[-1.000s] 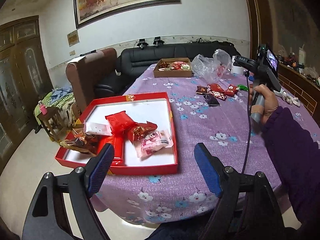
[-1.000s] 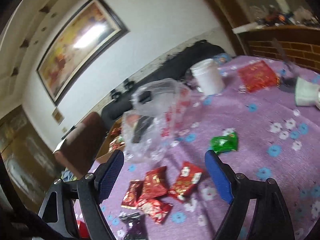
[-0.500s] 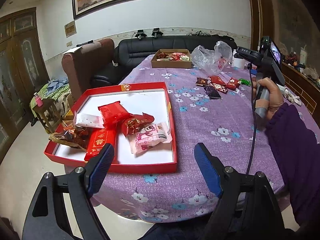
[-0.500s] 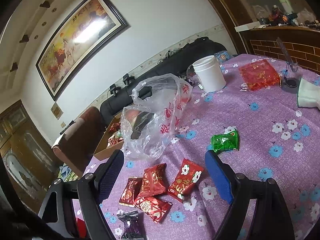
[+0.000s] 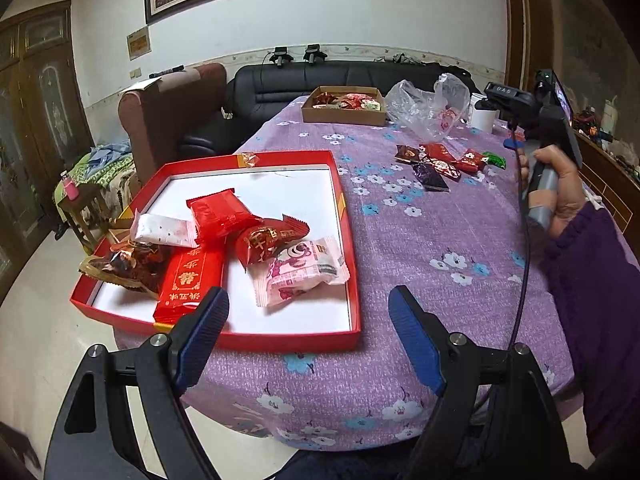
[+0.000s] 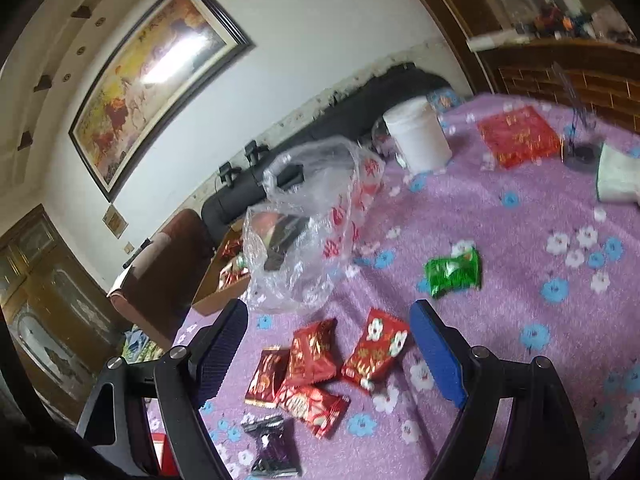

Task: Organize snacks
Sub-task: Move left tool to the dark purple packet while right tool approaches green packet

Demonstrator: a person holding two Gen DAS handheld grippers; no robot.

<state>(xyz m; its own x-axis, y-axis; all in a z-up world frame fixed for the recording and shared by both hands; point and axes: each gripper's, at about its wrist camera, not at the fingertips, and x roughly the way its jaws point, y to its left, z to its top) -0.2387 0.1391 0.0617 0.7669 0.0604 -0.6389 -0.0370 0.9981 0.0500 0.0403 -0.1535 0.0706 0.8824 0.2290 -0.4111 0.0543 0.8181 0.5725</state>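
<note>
Right gripper point(image 6: 328, 354) wide open and empty above loose red packets point(image 6: 316, 364) mid-table beside the plastic bag point(image 6: 308, 236), apparently lined up to pick one; left gripper point(image 5: 308, 332) likewise agape at the red tray point(image 5: 344, 208), near-edge collection point.

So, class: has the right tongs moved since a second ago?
Yes. The right tongs have come down toward the red snack packets, nearer the clear plastic bag.

**Blurred, Covered and Cut Off**

The right wrist view is motion-blurred. The long red printed packet point(image 5: 191, 283) lies partly under other wrappers. The small black-purple foil packet point(image 6: 273, 447) has unreadable print. The red cardboard tray point(image 6: 159, 440) is mostly hidden there.
</note>
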